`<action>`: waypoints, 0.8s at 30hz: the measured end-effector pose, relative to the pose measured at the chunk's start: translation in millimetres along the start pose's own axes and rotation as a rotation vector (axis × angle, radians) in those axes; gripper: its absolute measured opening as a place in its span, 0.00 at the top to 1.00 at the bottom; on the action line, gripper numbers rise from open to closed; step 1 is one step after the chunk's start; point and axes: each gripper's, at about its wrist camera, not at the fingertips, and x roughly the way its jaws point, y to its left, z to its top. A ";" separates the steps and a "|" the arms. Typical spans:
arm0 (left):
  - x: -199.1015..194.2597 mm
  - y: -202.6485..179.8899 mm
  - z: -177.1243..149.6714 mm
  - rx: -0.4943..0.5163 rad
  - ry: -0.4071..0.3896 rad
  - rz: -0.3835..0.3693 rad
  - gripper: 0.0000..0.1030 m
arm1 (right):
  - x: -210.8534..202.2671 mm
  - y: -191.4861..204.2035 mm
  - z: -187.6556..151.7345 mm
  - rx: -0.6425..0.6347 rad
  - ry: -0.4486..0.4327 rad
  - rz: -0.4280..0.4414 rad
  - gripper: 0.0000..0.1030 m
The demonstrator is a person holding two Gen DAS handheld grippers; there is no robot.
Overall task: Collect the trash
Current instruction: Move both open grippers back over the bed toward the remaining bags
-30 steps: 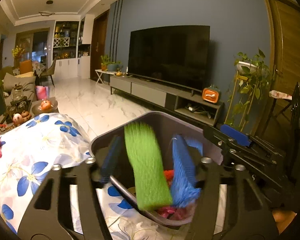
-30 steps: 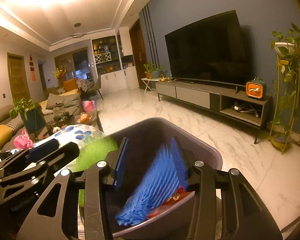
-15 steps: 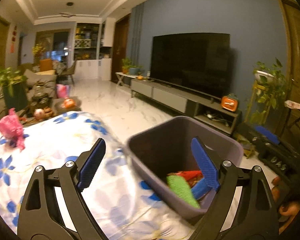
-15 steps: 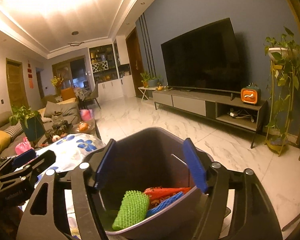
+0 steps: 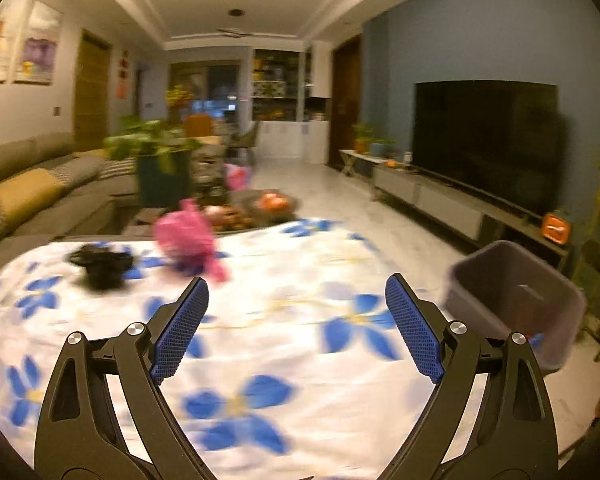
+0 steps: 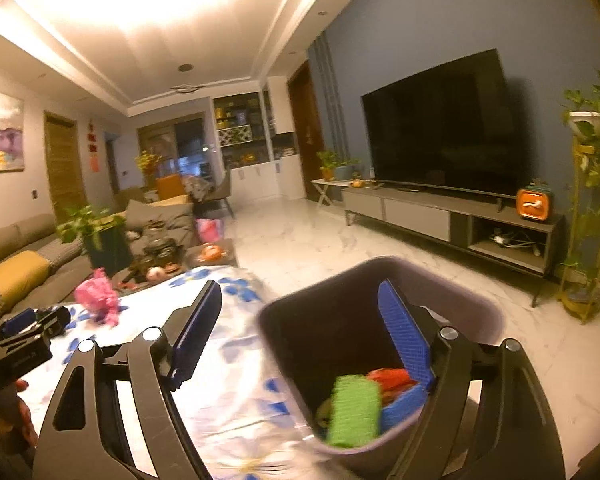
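Observation:
A dark grey bin (image 6: 380,320) stands at the table's right edge; inside it lie a green foam net (image 6: 354,410), a blue foam net (image 6: 404,402) and a red wrapper (image 6: 388,378). The bin (image 5: 516,300) shows at the right in the left wrist view. My right gripper (image 6: 300,336) is open and empty above the bin's near rim. My left gripper (image 5: 296,328) is open and empty over the flowered tablecloth (image 5: 280,340). On the cloth's far side lie a crumpled pink bag (image 5: 188,240) and a black crumpled item (image 5: 100,266). The pink bag (image 6: 98,298) also shows in the right wrist view.
A sofa (image 5: 32,188) with a yellow cushion runs along the left. A coffee table (image 5: 236,212) with a potted plant and fruit stands beyond the cloth. A television (image 6: 440,128) on a low console (image 6: 452,220) lines the right wall, with a plant stand (image 6: 592,208) beside it.
Both grippers opened and dropped the green and blue foam nets into the bin. The left gripper then swung left from the bin toward the pink bag; the right drew back slightly.

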 end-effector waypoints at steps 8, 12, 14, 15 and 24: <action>-13.3 105.9 6.6 -0.071 0.002 0.192 0.14 | 15.8 82.2 -9.6 -0.059 0.036 0.126 0.23; -18.5 145.6 12.0 -0.109 -0.003 0.267 0.13 | 29.8 126.5 -10.6 -0.095 0.049 0.190 0.20; -19.0 165.9 17.7 -0.128 -0.008 0.303 0.13 | 41.4 149.0 -12.2 -0.107 0.063 0.222 0.20; -19.1 171.6 20.2 -0.129 -0.011 0.316 0.13 | 47.7 159.3 -12.6 -0.112 0.073 0.238 0.20; 5.9 221.6 45.4 -0.180 -0.049 0.399 0.13 | 120.9 253.9 -16.3 -0.171 0.118 0.324 0.18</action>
